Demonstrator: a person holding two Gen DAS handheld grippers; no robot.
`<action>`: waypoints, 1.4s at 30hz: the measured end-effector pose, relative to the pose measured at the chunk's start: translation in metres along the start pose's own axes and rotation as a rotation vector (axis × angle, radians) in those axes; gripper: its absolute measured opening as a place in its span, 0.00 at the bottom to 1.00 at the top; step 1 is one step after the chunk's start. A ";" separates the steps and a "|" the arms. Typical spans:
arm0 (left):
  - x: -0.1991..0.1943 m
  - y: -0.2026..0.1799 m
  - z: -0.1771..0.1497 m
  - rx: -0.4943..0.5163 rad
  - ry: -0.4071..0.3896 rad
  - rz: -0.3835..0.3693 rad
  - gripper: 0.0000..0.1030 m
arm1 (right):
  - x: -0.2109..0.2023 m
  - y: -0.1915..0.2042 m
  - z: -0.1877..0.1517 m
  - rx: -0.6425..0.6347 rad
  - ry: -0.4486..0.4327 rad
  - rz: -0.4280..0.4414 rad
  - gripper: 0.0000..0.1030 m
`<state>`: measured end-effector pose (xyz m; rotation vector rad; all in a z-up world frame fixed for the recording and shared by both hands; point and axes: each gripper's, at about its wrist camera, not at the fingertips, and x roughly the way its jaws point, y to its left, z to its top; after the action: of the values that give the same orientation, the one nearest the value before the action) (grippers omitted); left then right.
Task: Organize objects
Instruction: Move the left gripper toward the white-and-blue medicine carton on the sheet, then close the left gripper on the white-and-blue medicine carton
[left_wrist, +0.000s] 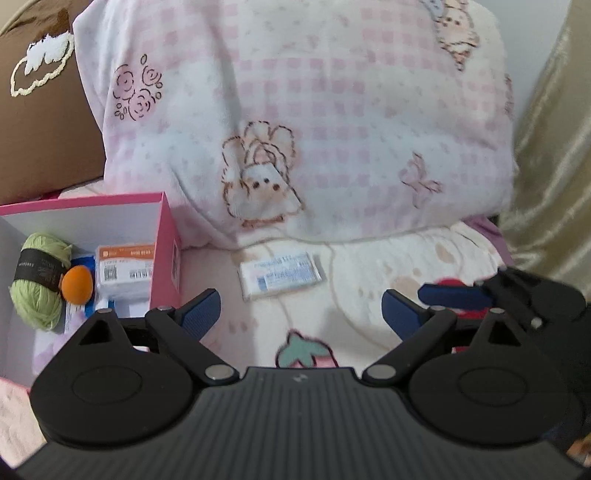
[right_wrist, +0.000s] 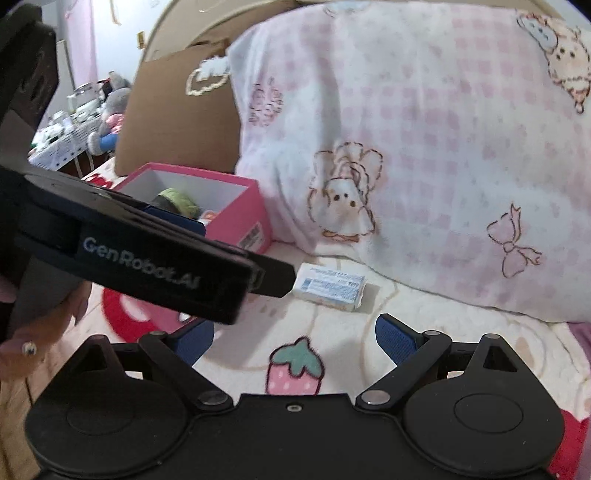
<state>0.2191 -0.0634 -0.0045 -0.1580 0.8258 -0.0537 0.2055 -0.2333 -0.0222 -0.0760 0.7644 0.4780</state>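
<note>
On a fleecy bed blanket (left_wrist: 369, 325) printed with strawberries, a flat, plastic-wrapped pack (left_wrist: 281, 276) with blue print lies loose between a pink cardboard box (left_wrist: 167, 236) and a plump checked pillow (left_wrist: 332, 110). Both tongs stand spread and empty: the left tongs (left_wrist: 301, 314) hang short of the pack, the right tongs (right_wrist: 294, 336) likewise, their blue ribbed pads apart. The box, white inside, holds a green yarn ball (left_wrist: 37, 280) banded in black, a smooth orange ball (left_wrist: 77, 285) and a wrapped white packet (left_wrist: 123, 273) with an orange label. Only the left view looks down into the box far enough to show the orange ball. Only the right view shows the side of the left tool crossing in front of the box, and a cluttered room (right_wrist: 81, 110) beyond a brown cushion (right_wrist: 177, 122).
</note>
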 end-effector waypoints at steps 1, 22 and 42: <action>0.007 0.001 0.002 -0.011 -0.007 0.004 0.92 | 0.007 -0.002 0.001 0.004 0.001 -0.008 0.94; 0.090 0.025 -0.030 -0.090 -0.032 -0.045 0.76 | 0.093 -0.024 -0.045 0.043 -0.051 -0.129 0.93; 0.126 0.045 -0.035 -0.137 -0.022 -0.072 0.63 | 0.139 -0.014 -0.038 -0.042 -0.075 -0.098 0.93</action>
<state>0.2780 -0.0371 -0.1267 -0.3165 0.8022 -0.0630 0.2732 -0.2009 -0.1459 -0.1331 0.6737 0.4018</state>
